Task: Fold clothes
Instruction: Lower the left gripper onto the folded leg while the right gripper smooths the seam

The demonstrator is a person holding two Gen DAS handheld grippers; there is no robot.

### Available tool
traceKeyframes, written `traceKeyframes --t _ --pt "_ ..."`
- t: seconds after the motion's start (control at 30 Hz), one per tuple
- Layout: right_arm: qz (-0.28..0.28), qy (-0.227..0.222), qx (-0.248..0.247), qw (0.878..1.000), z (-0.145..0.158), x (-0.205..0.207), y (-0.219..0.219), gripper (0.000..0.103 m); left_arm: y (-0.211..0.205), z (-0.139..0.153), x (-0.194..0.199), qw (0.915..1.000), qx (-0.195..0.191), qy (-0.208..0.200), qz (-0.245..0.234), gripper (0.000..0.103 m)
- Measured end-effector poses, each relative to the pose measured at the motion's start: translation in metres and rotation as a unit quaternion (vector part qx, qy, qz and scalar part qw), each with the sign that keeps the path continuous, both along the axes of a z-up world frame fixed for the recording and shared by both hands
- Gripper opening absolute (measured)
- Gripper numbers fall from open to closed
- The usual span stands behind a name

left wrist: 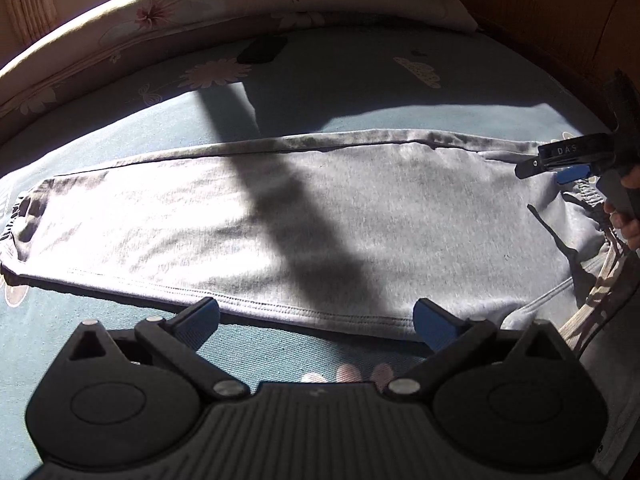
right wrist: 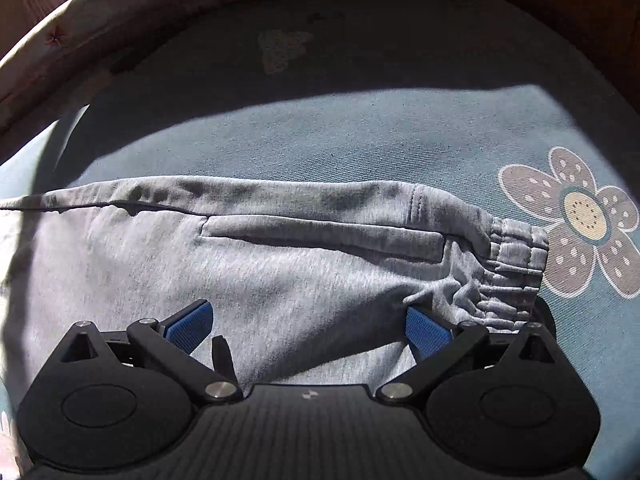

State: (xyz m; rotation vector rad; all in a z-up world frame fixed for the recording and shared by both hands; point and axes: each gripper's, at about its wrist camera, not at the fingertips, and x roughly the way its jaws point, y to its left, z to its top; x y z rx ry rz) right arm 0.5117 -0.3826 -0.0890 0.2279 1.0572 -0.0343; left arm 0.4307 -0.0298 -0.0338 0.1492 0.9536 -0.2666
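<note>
Grey sweatpants [left wrist: 248, 216] lie lengthwise across a blue flowered bedsheet [left wrist: 340, 80], the legs doubled one over the other. The cuffs are at the far left, and the elastic waistband [right wrist: 516, 264] and a slit pocket [right wrist: 320, 236] are at the right. My left gripper [left wrist: 316, 316] is open just above the near seam edge, at about mid-leg, with nothing between its blue pads. My right gripper [right wrist: 308, 324] is open over the hip area beside the waistband, with fabric lying under and between its fingers. In the left wrist view the right gripper [left wrist: 560, 164] hovers above the waist end.
A dark flat object [left wrist: 262, 50] lies on the sheet behind the pants. Flowered pillows [left wrist: 320, 0] line the back, and a wooden board [left wrist: 560, 20] stands at the right. A hand [left wrist: 628, 216] holds the right gripper. A drawstring [left wrist: 560, 240] trails near the waist.
</note>
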Motion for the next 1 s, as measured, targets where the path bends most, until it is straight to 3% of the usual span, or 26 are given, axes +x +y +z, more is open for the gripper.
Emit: traceKeyframes --t 0.1,0.2,0.37,0.47,0.57,0.7,0.8,1.0 --pt "0.033 -0.022 0.049 0.998 0.023 0.001 0.015 0.103 -0.005 0.003 0.006 1.0000 -0.005 -0.002 -0.002 0.102" --pt "0.088 -0.017 0.081 0.993 0.026 0.010 0.040 0.103 -0.006 0.002 0.009 1.0000 -0.003 -0.001 -0.002 0.102" --pt "0.106 0.012 0.052 0.993 -0.010 0.037 0.061 0.103 0.000 -0.001 0.009 0.9999 -0.003 0.007 0.013 0.102" --pt "0.094 -0.006 0.021 0.995 -0.008 0.053 0.063 0.103 0.006 -0.005 0.007 0.9997 0.001 0.013 0.022 0.102" --pt "0.091 -0.008 0.057 0.994 0.005 0.059 0.069 0.103 0.013 -0.007 0.006 0.9993 0.001 0.014 0.033 0.102" --pt "0.168 -0.024 0.090 0.981 0.022 0.057 0.103 0.103 0.024 -0.011 0.008 0.9983 0.005 0.021 0.053 0.102" --pt "0.201 -0.014 0.119 0.972 0.015 0.066 0.126 0.103 0.031 -0.013 0.008 0.9978 0.014 0.023 0.060 0.102" --pt "0.203 -0.025 0.071 0.976 -0.004 0.100 0.151 0.103 0.046 -0.018 0.004 0.9965 0.025 0.028 0.075 0.102"
